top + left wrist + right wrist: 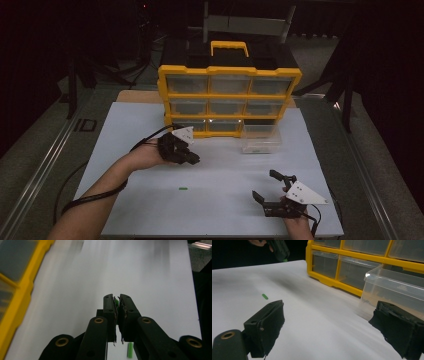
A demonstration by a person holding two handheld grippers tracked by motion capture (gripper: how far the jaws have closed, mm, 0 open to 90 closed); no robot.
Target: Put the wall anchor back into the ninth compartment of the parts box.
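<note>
My left gripper (193,159) hovers over the white mat (125,150) in front of the yellow drawer cabinet (229,100). In the left gripper view its jaws (117,299) are shut on a small green piece (116,302). A second small green piece (183,188) lies loose on the mat, and it also shows under the jaws (130,350) and in the right gripper view (264,296). My right gripper (264,184) rests low at the mat's front right. Its jaws (329,312) stand wide open with nothing between them.
A clear plastic drawer (260,139) stands on the mat in front of the cabinet's lower right slot, near my right gripper (392,290). The cabinet (352,267) holds its other clear drawers. Grey table surface and metal rails (40,170) border the mat.
</note>
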